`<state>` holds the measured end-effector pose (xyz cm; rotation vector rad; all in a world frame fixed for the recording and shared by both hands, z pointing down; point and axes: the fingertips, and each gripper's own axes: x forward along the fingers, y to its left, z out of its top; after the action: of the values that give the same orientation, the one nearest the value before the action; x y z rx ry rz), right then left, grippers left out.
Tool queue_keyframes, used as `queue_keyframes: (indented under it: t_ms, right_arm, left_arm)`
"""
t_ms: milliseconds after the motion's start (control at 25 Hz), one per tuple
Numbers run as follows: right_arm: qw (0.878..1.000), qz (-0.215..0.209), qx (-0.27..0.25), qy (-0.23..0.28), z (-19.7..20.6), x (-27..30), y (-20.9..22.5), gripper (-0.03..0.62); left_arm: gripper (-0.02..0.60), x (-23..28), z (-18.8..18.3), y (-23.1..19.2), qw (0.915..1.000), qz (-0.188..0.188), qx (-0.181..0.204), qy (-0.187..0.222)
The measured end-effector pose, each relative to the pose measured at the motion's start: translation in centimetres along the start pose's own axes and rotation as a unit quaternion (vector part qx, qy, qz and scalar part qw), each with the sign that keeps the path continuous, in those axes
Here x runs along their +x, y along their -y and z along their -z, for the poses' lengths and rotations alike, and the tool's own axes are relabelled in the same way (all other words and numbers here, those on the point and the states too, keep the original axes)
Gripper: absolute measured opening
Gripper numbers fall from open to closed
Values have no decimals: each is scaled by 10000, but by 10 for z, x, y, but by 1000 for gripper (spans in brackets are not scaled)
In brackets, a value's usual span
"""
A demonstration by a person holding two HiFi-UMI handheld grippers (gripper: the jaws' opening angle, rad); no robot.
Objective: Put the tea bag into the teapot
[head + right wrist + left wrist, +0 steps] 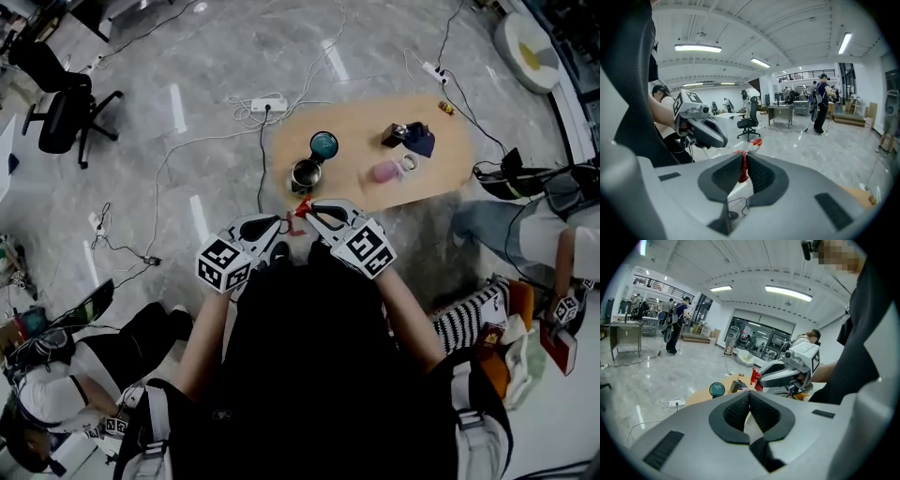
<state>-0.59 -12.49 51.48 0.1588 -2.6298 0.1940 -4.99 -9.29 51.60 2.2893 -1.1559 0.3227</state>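
Right gripper view: right tool pinches crinkly red tea bag, long axis approx upright; left tool closed, empty.

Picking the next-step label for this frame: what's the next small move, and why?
Probably open the left gripper and close it on the free end of the red tea bag packet, likely to tear it. The right gripper is shut on the packet in front of the body; the left's jaws are together beside it. The teapot sits away on the table.
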Motion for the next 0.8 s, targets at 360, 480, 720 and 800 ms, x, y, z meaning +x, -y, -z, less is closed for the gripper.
queue_keyframes:
  t_ms: [360,480,720,800]
  right_arm:
    - [9987,-462,-182,-96,18,-19,28,41]
    - [9982,-541,-207,-140,25,-24,35,41]
    - [9983,-529,-184,-171,26,-31,45,41]
    - [9984,-485,-217,-178,22,-28,49,43]
  left_arm:
    - [8,32,-17,2,9983,-529,-125,219]
    - [8,41,-22,5,9979,-599,-106,238]
    - [8,51,-24,9,9980,-589,-125,182]
    - [8,52,-29,3,9981,-570,-98,190]
